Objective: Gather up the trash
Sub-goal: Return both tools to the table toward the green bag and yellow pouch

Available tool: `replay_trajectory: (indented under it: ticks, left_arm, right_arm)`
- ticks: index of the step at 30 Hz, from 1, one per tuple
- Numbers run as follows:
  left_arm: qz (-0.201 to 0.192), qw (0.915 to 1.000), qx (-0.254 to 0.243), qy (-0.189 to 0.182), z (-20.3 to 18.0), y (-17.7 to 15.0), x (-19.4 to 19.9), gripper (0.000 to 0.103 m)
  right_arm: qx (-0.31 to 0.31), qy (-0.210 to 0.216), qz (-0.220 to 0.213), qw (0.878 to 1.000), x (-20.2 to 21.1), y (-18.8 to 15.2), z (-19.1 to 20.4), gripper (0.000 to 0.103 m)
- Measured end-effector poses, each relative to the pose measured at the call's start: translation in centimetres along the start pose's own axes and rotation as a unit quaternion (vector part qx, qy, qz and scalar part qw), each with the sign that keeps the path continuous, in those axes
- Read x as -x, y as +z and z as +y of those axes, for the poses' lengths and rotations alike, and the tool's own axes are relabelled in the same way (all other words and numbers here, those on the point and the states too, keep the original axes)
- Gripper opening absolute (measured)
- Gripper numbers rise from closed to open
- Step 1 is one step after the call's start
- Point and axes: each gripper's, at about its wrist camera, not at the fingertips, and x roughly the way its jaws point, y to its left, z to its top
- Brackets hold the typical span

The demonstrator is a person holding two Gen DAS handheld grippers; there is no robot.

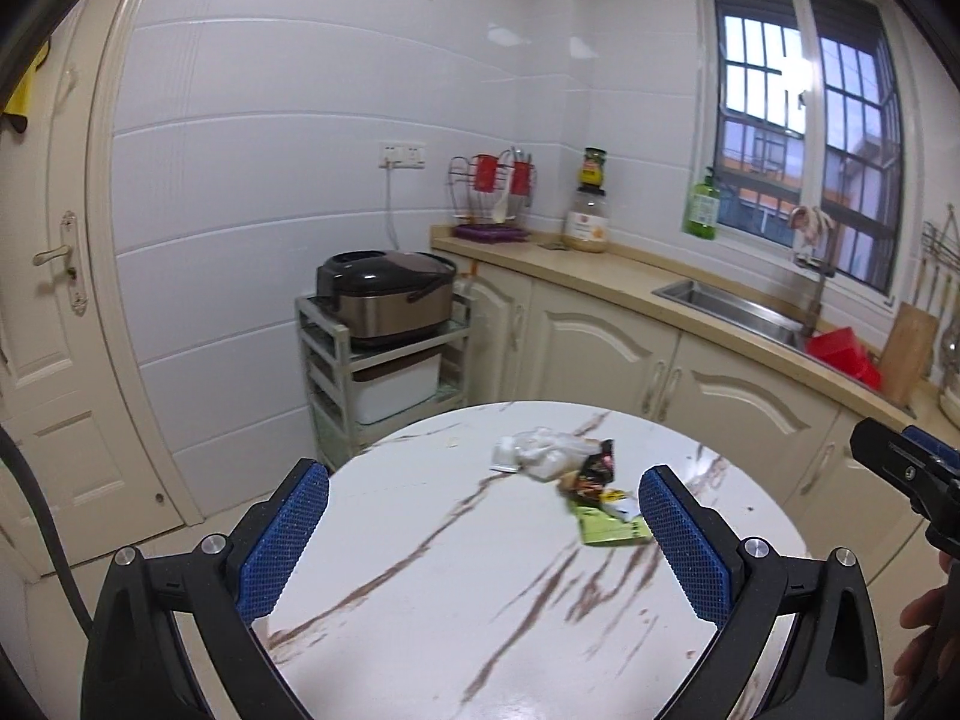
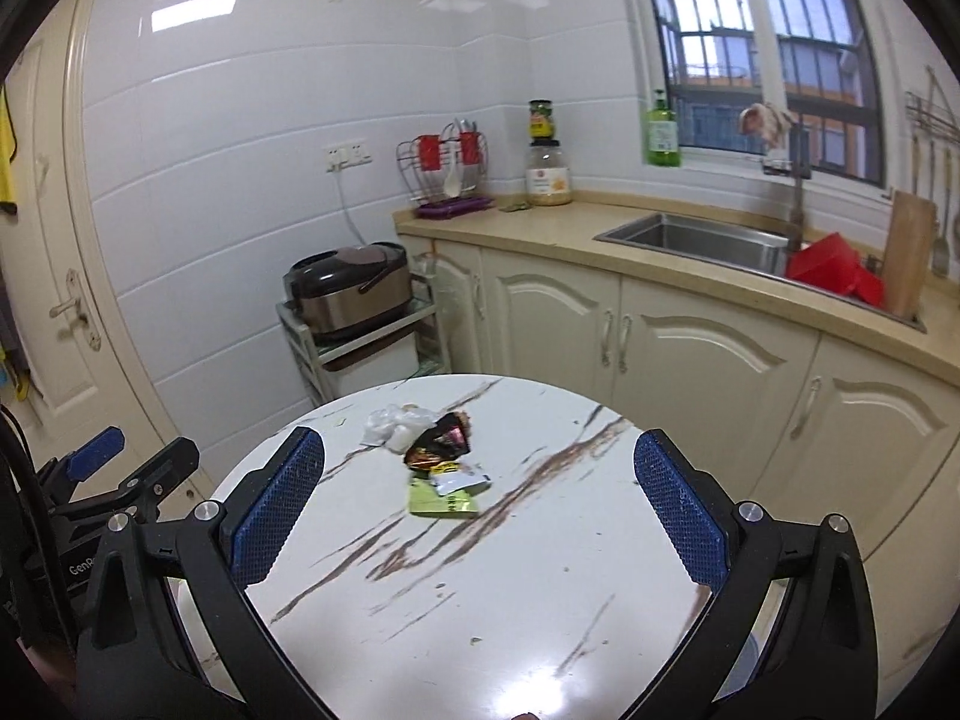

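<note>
Two hand-held grippers hover over the near edge of a round marble-patterned counter (image 1: 420, 570), both with blue-padded fingers spread wide and nothing between them. The left hand-held gripper (image 1: 483, 534) frames the counter from the near side; the right hand-held gripper (image 2: 480, 516) does the same in its own view, and its body also shows at 3 o'clock in the left wrist view.

Farther in, toward 12 o'clock from the right gripper's fingers, a small heap of trash lies on the counter, well apart from both sets of fingers. A green packet (image 2: 443, 501) lies nearest, with a small white sachet (image 2: 462, 482) overlapping its far edge. A dark crumpled snack wrapper (image 2: 441, 441) touches them just beyond, and a clear crumpled plastic bag (image 2: 396, 423) sits at its 10 o'clock.

Beyond the counter, a rice cooker (image 2: 348, 291) stands on a rack at 11 o'clock, and a steel sink (image 2: 702, 240) sits at 2 o'clock under the window.
</note>
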Motion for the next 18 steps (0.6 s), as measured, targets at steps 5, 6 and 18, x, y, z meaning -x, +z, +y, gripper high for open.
replay_trajectory:
  ticks: [5,6,18]
  left_arm:
    - [0.002,0.9999,0.005,0.012,-0.5,0.9,-0.7,0.102]
    - [0.003,0.9999,0.007,0.012,-0.5,0.9,-1.0,0.102]
    - [0.051,0.9987,-0.001,-0.008,0.7,1.6,-7.9,0.102]
  right_arm:
    - [0.010,0.011,0.012,1.000,-1.5,-0.5,1.5,0.103]
    - [0.012,0.011,0.015,1.000,-1.8,-0.6,1.7,0.103]
    - [0.009,-0.020,0.079,0.997,-7.4,-2.3,-0.3,0.103]
